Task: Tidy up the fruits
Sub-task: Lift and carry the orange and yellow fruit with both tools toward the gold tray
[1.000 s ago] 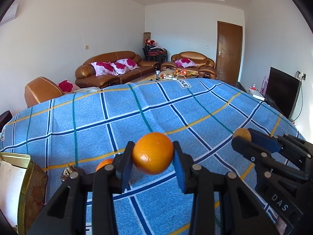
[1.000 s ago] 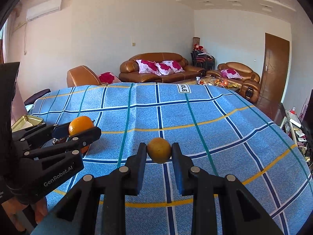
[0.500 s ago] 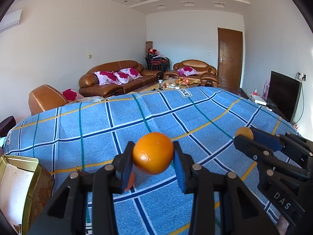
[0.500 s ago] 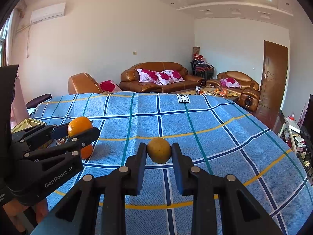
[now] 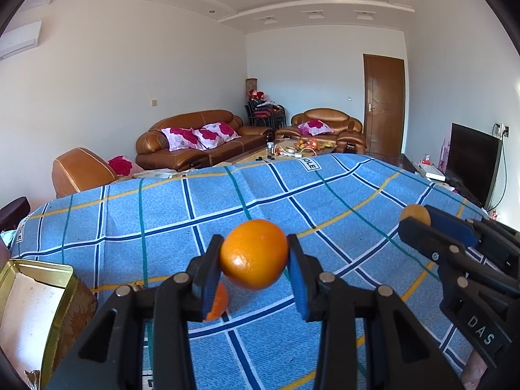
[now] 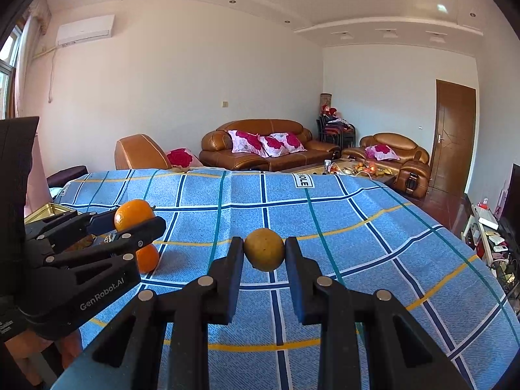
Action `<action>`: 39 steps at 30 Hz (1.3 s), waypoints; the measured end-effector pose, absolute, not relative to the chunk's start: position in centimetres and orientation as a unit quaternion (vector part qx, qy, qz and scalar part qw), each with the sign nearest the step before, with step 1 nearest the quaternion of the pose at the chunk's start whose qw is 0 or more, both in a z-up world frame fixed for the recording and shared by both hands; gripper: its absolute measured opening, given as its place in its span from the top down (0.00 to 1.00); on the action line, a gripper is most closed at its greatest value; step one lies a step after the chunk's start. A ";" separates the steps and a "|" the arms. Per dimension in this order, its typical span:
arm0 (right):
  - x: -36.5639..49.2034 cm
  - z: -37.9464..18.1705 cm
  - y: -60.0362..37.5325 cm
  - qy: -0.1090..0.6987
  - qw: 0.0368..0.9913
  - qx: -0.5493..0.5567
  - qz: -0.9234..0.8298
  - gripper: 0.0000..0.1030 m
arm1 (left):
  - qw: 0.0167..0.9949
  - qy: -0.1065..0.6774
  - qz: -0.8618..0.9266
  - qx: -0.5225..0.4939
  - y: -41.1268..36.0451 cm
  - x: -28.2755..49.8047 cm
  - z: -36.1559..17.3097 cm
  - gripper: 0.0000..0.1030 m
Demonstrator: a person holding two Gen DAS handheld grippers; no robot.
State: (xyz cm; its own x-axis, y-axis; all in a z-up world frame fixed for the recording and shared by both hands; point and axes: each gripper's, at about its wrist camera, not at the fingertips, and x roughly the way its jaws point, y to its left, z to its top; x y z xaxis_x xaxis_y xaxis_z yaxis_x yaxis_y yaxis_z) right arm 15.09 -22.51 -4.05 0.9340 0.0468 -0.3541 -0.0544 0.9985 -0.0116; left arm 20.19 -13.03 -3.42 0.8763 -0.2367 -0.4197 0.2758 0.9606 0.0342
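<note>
Centre of our left view: left gripper [image 5: 254, 256] grips orange [image 5: 254, 253].
Centre, right view: right gripper [image 6: 264, 249] clamps yellowish fruit [image 6: 264, 249].

1. A home living room: a brown leather three-seat sofa [image 6: 269, 144] with pink floral cushions [image 6: 260, 143] stands against the white wall.
2. A matching leather armchair [image 6: 395, 152] sits by a brown wooden door [image 6: 453, 136].
3. A black flat-screen television [image 5: 471, 159] and a white wall-mounted air conditioner [image 6: 85, 30] are also there.
</note>
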 end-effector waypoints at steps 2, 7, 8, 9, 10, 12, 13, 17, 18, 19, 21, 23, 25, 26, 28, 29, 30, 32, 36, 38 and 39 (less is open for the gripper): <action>14.8 -3.9 -22.5 0.173 0.985 -0.011 0.026 0.73 | 0.968 0.209 -0.130 0.049 -13.0 20.1 -3.4 0.61; 14.1 -3.9 -22.5 0.158 0.987 -0.010 0.024 0.73 | 0.970 0.202 -0.124 0.050 -12.7 19.7 -3.3 0.61; 13.9 -3.8 -22.6 0.154 0.988 -0.010 0.023 0.73 | 0.970 0.201 -0.124 0.050 -12.7 19.6 -3.2 0.61; 13.8 -3.7 -22.6 0.151 0.988 -0.009 0.023 0.73 | 0.971 0.200 -0.122 0.050 -12.6 19.6 -3.2 0.61; 13.6 -3.7 -22.6 0.148 0.989 -0.009 0.023 0.73 | 0.971 0.199 -0.121 0.049 -12.6 19.5 -3.2 0.61; 13.3 -3.6 -22.5 0.142 0.989 -0.009 0.024 0.73 | 0.971 0.199 -0.120 0.050 -12.5 19.4 -3.2 0.61; 13.2 -3.6 -22.5 0.141 0.990 -0.008 0.025 0.73 | 0.972 0.198 -0.119 0.049 -12.4 19.3 -3.2 0.61; 13.0 -3.5 -22.3 0.138 0.990 -0.007 0.028 0.73 | 0.973 0.197 -0.114 0.048 -12.0 18.9 -3.2 0.61; 13.0 -3.5 -22.2 0.138 0.990 -0.007 0.030 0.73 | 0.972 0.198 -0.113 0.048 -11.9 18.9 -3.2 0.61; 13.0 -3.5 -22.2 0.138 0.990 -0.008 0.031 0.73 | 0.973 0.198 -0.111 0.047 -11.8 18.8 -3.2 0.61; 13.1 -3.5 -22.2 0.139 0.990 -0.007 0.033 0.73 | 0.973 0.199 -0.108 0.047 -11.6 18.7 -3.2 0.61; 13.0 -3.5 -21.9 0.139 0.990 -0.008 0.035 0.73 | 0.973 0.201 -0.105 0.047 -11.5 18.6 -3.3 0.61; 12.8 -3.5 -21.6 0.137 0.990 -0.011 0.039 0.73 | 0.973 0.202 -0.104 0.048 -11.3 18.4 -3.3 0.61; 12.8 -3.5 -21.4 0.137 0.990 -0.014 0.040 0.73 | 0.972 0.203 -0.103 0.049 -11.2 18.2 -3.3 0.61; 12.8 -3.4 -21.2 0.136 0.990 -0.018 0.043 0.73 | 0.973 0.204 -0.100 0.050 -11.0 17.9 -3.3 0.61; 12.7 -3.4 -21.1 0.135 0.990 -0.018 0.044 0.73 | 0.972 0.206 -0.098 0.050 -10.9 17.8 -3.4 0.61; 12.7 -3.4 -21.0 0.134 0.990 -0.018 0.046 0.73 | 0.972 0.208 -0.097 0.049 -10.7 17.7 -3.4 0.61; 12.7 -3.4 -20.9 0.134 0.990 -0.018 0.048 0.73 | 0.971 0.213 -0.095 0.045 -10.4 17.6 -3.4 0.61; 12.2 -3.4 -20.2 0.134 0.989 -0.021 0.058 0.73 | 0.970 0.222 -0.090 0.036 -9.5 17.2 -3.6 0.61; 11.9 -3.4 -19.8 0.133 0.989 -0.024 0.065 0.73 | 0.970 0.223 -0.088 0.033 -9.1 17.0 -3.6 0.61; 11.8 -3.5 -19.5 0.133 0.988 -0.026 0.068 0.73 | 0.970 0.223 -0.086 0.032 -8.9 16.9 -3.6 0.61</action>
State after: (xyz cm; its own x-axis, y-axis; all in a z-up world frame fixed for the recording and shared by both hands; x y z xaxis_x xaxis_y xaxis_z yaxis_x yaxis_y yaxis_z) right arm 11.84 -19.51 -3.45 0.9554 0.1277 -0.2662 -0.1416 0.9894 -0.0335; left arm 16.87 -8.93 -3.60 0.8855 -0.1521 -0.4391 0.1809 0.9832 0.0242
